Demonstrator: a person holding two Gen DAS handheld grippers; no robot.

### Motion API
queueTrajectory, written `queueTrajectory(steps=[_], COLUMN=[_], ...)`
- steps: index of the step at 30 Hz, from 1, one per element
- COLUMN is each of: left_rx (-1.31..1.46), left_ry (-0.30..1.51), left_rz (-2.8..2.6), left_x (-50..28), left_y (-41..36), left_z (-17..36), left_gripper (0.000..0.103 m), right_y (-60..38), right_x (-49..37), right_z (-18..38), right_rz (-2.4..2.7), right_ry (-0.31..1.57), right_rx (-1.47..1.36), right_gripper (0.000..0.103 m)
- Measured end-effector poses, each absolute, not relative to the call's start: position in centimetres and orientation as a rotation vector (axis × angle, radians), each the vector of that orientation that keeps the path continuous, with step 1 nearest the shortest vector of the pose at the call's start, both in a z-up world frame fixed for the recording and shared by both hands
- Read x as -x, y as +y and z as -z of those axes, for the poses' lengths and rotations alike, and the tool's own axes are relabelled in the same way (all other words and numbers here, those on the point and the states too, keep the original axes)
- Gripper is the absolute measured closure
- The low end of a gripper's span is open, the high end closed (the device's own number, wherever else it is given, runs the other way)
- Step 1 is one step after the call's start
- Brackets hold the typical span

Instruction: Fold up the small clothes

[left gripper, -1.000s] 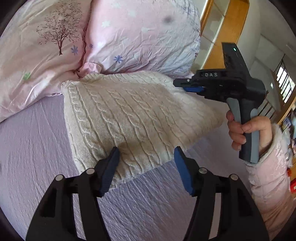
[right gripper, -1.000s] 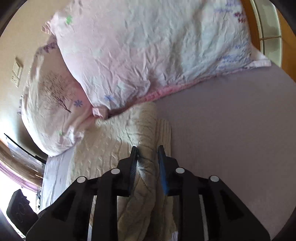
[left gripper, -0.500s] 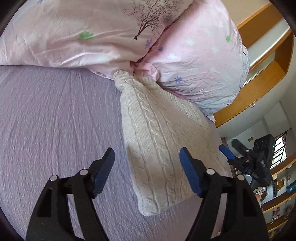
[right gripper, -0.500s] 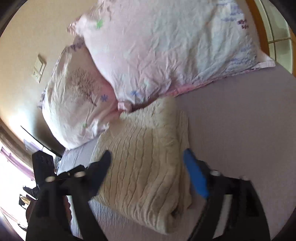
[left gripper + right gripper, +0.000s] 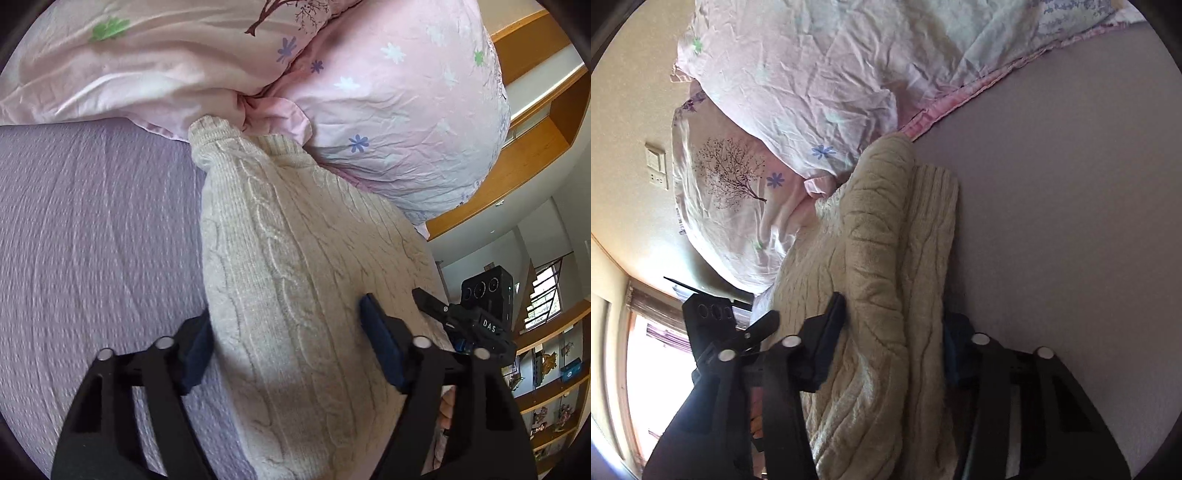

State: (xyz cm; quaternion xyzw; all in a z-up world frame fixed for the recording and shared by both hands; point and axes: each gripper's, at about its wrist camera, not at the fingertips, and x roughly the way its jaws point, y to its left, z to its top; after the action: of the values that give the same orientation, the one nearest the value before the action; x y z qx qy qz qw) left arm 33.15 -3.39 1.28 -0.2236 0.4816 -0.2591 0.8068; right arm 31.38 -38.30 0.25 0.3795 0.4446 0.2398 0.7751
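Folded cream cable-knit sweater [image 5: 295, 280] on purple bedsheet [image 5: 92, 240], touching pink pillows [image 5: 388, 103], left gripper [image 5: 291, 343] fingers spread astride it

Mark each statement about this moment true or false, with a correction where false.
1. The sweater lies on a purple bedsheet. True.
2. The sweater's far end touches the pink pillows. True.
3. The left gripper is shut on a sock. False: it is open, one finger on each side of the sweater.
4. The right gripper is open, its fingers either side of the sweater's thick folded edge. True.
5. The sweater is dark blue. False: it is cream cable knit.
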Motion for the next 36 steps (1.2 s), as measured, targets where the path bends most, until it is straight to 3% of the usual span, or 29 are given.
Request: queueTrajectory(steps=[2,4,9,11,14,15,16,19,20,21,22,23,24,27,28,31,32,34,36], left_rx=[0.509,0.506,0.419,0.374,0.267,0.233,0.251,0.295,0.305,0.310,0.306,0.301,0.297,0.262,0.223,0.118,0.100,0.062,-0.003], left_ry=[1.010,0.992,0.869,0.834,0.921,0.970,0.967,0.829,0.787,0.751,0.733,0.737,0.767,0.912,0.880,0.858,0.841,0.813,0.805], left_rz=[0.566,0.588,0.579,0.512,0.323,0.262,0.275,0.321,0.361,0.403,0.442,0.473,0.493,0.417,0.385,0.336,0.340,0.314,0.218], left_x=[-33.0,-32.4,-28.7,-27.8,-28.7,-28.9,-28.6,-25.7,-24.7,-23.8,-23.2,-22.9,-23.2,-25.3,-25.1,-23.4,-22.4,-19.9,-17.4], left_y=[-2.9,-1.9,2.9,5.4,7.1,7.5,8.1,9.3,9.2,8.6,7.8,6.9,5.7,3.4,2.8,1.5,1.6,2.8,3.8], left_z=[-1.4,-2.4,-7.2,-8.3,-6.6,-5.8,-5.6,-8.0,-8.9,-9.7,-10.1,-10.2,-9.9,-6.4,-6.0,-7.3,-8.0,-8.8,-8.8], left_gripper=[0.063,0.069,0.069,0.064,0.057,0.057,0.057,0.059,0.059,0.057,0.049,0.038,0.034,0.030,0.030,0.028,0.020,0.005,0.002], right_y=[-38.1,-37.6,-32.3,-29.7,-25.7,-25.0,-24.9,-26.3,-26.5,-26.7,-26.3,-25.7,-24.6,-21.6,-21.1,-21.7,-22.0,-22.3,-22.3], right_x=[-30.8,-30.1,-29.2,-29.7,-31.2,-31.3,-31.1,-28.3,-27.3,-26.5,-26.1,-26.2,-26.2,-27.9,-28.3,-26.3,-25.0,-21.6,-18.7], right_z=[-0.6,-1.5,-4.9,-4.9,-3.2,-2.8,-3.0,-6.3,-7.7,-9.0,-9.8,-10.4,-10.4,-7.4,-5.7,-7.3,-8.5,-11.2,-12.5], right_rz=[-0.534,-0.573,-0.725,-0.752,-0.642,-0.587,-0.562,-0.490,-0.509,-0.544,-0.584,-0.633,-0.686,-0.671,-0.644,-0.608,-0.595,-0.544,-0.412], right_ry=[0.926,0.889,0.839,0.864,0.988,1.022,1.012,0.860,0.800,0.755,0.733,0.728,0.749,0.930,0.999,0.933,0.902,0.787,0.724], right_rx=[-0.829,-0.837,-0.759,-0.740,-0.614,-0.567,-0.561,-0.531,-0.536,-0.555,-0.571,-0.583,-0.590,-0.571,-0.566,-0.547,-0.527,-0.420,-0.292], right_gripper=[0.071,0.074,0.075,0.075,0.071,0.059,0.054,0.052,0.047,0.037,0.031,0.017,0.014,0.014,0.015,0.016,0.016,0.003,0.001])
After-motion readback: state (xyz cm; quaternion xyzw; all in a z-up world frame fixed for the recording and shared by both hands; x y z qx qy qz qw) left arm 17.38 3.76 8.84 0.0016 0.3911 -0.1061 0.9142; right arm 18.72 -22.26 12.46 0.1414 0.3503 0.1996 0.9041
